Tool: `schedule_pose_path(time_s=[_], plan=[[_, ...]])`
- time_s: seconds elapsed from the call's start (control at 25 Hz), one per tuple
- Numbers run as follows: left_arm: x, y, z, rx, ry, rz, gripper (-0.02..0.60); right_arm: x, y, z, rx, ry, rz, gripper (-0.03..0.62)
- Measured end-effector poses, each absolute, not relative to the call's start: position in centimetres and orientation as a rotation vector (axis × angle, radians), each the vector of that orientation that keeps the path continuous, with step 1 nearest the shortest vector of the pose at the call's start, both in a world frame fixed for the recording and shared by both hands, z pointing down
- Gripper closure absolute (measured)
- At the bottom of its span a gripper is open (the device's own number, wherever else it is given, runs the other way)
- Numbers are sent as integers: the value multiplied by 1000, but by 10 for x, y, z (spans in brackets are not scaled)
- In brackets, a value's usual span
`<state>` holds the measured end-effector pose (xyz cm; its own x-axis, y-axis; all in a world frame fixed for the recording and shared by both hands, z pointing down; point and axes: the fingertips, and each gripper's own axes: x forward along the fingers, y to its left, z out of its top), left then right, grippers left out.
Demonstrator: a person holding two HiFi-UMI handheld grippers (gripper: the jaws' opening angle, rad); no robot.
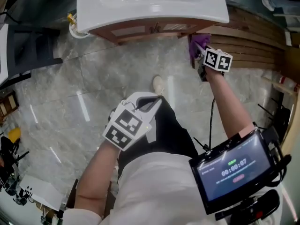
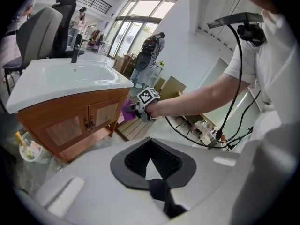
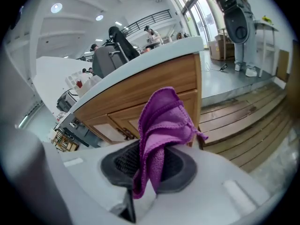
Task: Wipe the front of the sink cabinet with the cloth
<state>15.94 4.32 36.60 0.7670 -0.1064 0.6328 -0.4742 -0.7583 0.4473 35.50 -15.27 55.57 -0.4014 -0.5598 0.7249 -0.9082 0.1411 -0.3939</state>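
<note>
A white sink (image 1: pixel 150 6) tops a wooden cabinet (image 1: pixel 140 29) with two small doors (image 2: pixel 75 123). My right gripper (image 1: pixel 201 55) is at the cabinet's right front corner, shut on a purple cloth (image 1: pixel 197 43). In the right gripper view the cloth (image 3: pixel 164 121) stands up between the dark pads of the right gripper (image 3: pixel 152 161), close to the cabinet front (image 3: pixel 154 90). The left gripper view shows the cloth (image 2: pixel 127 109) against that corner. My left gripper (image 1: pixel 151 103) hangs low near my body, away from the cabinet. The left gripper (image 2: pixel 151 146) is shut, with nothing between its pads.
A slatted wooden platform (image 1: pixel 253 41) lies right of the cabinet. A small tub with brushes (image 1: pixel 77 29) sits on the floor at the cabinet's left end. My shoe (image 1: pixel 158 84) is on the marble floor. A screen device (image 1: pixel 234 170) is strapped to my right forearm.
</note>
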Motion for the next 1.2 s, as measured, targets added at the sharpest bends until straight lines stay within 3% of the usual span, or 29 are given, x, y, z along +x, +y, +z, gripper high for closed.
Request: schedule_pose_path(time_s=[0.2, 0.44, 1.2], plan=[[197, 14, 389, 2344, -389, 811, 575, 422, -193, 588, 1456, -1942, 1124, 513], [215, -8, 409, 2332, -387, 831, 575, 444, -230, 623, 1433, -1910, 1068, 513], [167, -8, 401, 2280, -534, 778, 575, 333, -235, 627, 1258, -2008, 1063, 513]])
